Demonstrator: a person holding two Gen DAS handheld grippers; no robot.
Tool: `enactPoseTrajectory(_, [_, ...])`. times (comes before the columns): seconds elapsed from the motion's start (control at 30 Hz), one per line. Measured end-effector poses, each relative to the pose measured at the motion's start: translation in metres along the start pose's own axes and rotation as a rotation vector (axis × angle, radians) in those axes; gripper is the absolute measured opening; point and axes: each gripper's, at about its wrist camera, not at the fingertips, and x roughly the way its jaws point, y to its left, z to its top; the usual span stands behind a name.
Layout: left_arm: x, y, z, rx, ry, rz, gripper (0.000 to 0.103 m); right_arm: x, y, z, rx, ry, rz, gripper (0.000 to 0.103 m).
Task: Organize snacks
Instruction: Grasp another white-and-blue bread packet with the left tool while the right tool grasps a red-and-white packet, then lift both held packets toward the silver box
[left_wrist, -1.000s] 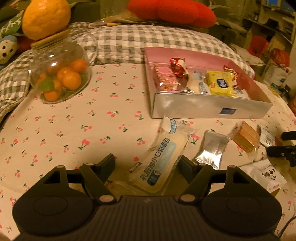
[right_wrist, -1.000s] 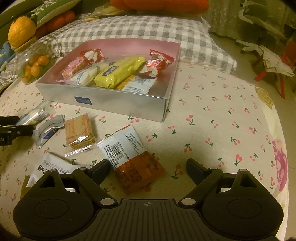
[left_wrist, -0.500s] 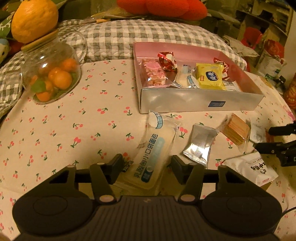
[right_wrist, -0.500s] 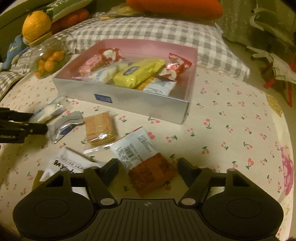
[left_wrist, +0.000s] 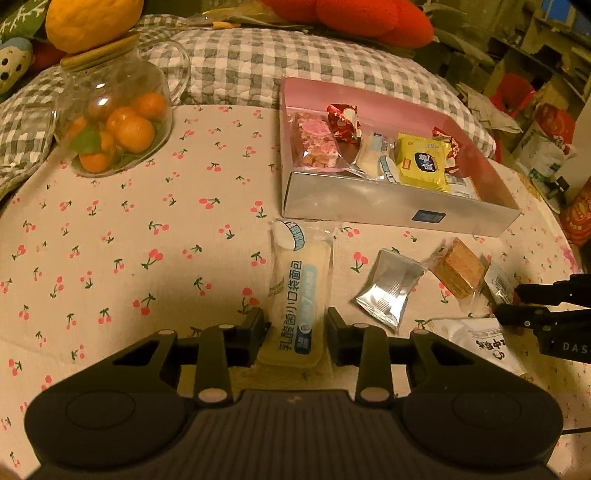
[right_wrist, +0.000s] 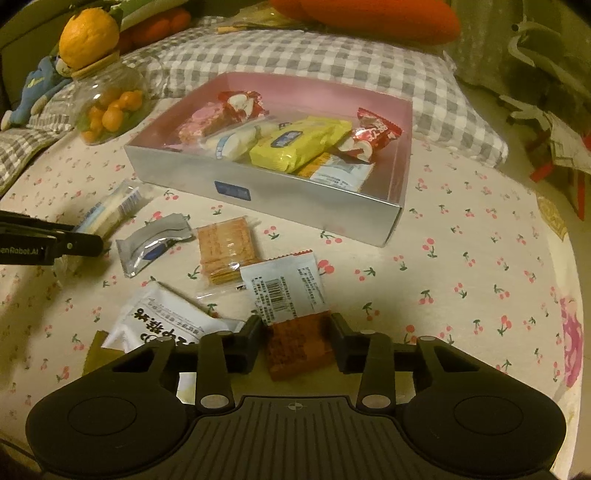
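Observation:
A silver box with a pink inside (left_wrist: 388, 205) (right_wrist: 280, 199) holds several wrapped snacks. My left gripper (left_wrist: 295, 326) has closed around the near end of a long white and blue bread packet (left_wrist: 301, 280), its pads touching the packet's sides on the cloth. My right gripper (right_wrist: 297, 338) has closed around the orange end of a white and orange snack packet (right_wrist: 291, 314). A silver sachet (left_wrist: 389, 288) (right_wrist: 153, 243), a cracker pack (left_wrist: 458, 271) (right_wrist: 225, 247) and a white bag with black characters (left_wrist: 484, 343) (right_wrist: 166, 321) lie loose between them.
A glass jar of small oranges (left_wrist: 114, 122) (right_wrist: 107, 107) stands at the back left, a big orange fruit on its lid. A grey checked pillow (left_wrist: 258, 62) lies behind the box. The cherry-print cloth (right_wrist: 480, 258) drops away at the right edge.
Both grippers moved forward over their packets and narrowed from wide open until the fingers reached the packets' sides.

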Motion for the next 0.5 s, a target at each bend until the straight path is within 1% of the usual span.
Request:
enactPoseTrajectory(0.13, [-0.004,0.000,-0.001,-0.016,0.005,-0.022,0.029,-0.001,0.001,0.001,0.014,0.014,0.001,0.036])
enactPoseTrajectory(0.3, [-0.008,0.000,-0.002,-0.034,0.012,-0.049,0.026,-0.004,-0.004,0.003,0.072,0.019,0.032,0.035])
enactPoseTrajectory(0.5, [-0.012,-0.001,-0.002,-0.039,0.013,-0.061,0.022,-0.008,-0.009,0.004,0.117,0.024,0.048,0.034])
